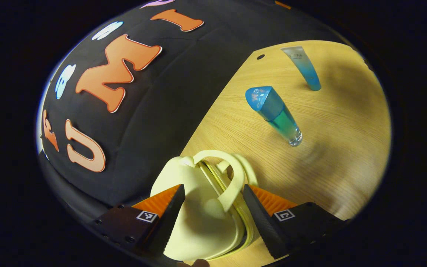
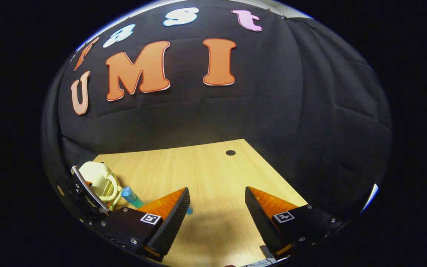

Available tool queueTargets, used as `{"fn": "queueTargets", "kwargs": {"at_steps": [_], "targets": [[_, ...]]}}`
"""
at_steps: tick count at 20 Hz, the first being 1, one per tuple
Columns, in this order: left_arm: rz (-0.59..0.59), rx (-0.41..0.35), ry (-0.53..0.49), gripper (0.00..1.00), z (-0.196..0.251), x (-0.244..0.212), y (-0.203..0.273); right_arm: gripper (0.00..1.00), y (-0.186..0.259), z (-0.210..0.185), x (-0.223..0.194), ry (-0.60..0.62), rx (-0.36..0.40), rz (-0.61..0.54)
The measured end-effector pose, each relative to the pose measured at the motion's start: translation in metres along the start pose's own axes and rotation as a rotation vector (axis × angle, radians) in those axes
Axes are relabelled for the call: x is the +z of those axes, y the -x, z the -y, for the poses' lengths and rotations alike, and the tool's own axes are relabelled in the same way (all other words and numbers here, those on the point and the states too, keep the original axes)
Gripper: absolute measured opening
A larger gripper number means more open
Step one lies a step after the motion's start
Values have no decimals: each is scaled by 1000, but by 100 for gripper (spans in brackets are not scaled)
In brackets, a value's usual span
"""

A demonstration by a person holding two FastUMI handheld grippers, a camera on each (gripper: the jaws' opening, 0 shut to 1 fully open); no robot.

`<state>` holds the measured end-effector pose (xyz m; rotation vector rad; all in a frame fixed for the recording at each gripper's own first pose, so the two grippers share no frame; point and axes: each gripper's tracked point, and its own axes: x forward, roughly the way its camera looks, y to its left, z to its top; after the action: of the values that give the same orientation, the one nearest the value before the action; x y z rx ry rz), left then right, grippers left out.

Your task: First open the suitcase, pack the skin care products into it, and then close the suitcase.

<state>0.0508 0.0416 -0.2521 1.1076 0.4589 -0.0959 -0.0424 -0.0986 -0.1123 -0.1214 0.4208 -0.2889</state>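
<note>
Our left claw (image 1: 211, 207) stood apart around the small suitcase (image 1: 198, 222), a light, stiff, smooth shell; its handle (image 1: 232, 185) seemed the best hold. Our right claw (image 2: 217, 211) was apart, empty.

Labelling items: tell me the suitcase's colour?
Pale cream-yellow suitcase, clearest in the left gripper view.

Pale cream-yellow suitcase (image 1: 198, 218); blue-capped bottle (image 1: 274, 113) fading teal to clear; frosted tube (image 1: 304, 66) shading blue; light wood-grain bench (image 1: 347, 148).
</note>
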Motion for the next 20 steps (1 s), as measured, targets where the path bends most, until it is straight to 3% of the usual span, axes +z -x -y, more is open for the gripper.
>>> {"fn": "queueTargets", "kwargs": {"at_steps": [4, 6, 7, 8, 9, 10, 13, 20], "targets": [[-18, -42, -25, 92, 13, 5, -11, 95, -4, 3, -2, -17, -12, -15], [-45, -69, -27, 53, 23, 1, -17, 94, -5, -1, 0, -10, -5, -15], [-52, -95, -48, 49, 27, 4, -17, 95, -5, -3, 0, -4, -1, -14], [-32, -102, -84, 25, 23, 11, -12, 95, -3, -7, 1, 3, 7, -12], [-13, -92, -94, 12, 20, 18, -11, 95, -3, -10, 1, 7, 15, -12], [-16, -91, -92, 7, 19, 17, -8, 95, -1, -13, 0, 9, 25, -12], [-47, -129, 11, 6, 16, 14, -7, 95, 0, -23, 2, 14, 55, -8], [-61, -275, 415, 6, -11, 15, -1, 95, -6, -54, 29, -6, 126, 42]]}}
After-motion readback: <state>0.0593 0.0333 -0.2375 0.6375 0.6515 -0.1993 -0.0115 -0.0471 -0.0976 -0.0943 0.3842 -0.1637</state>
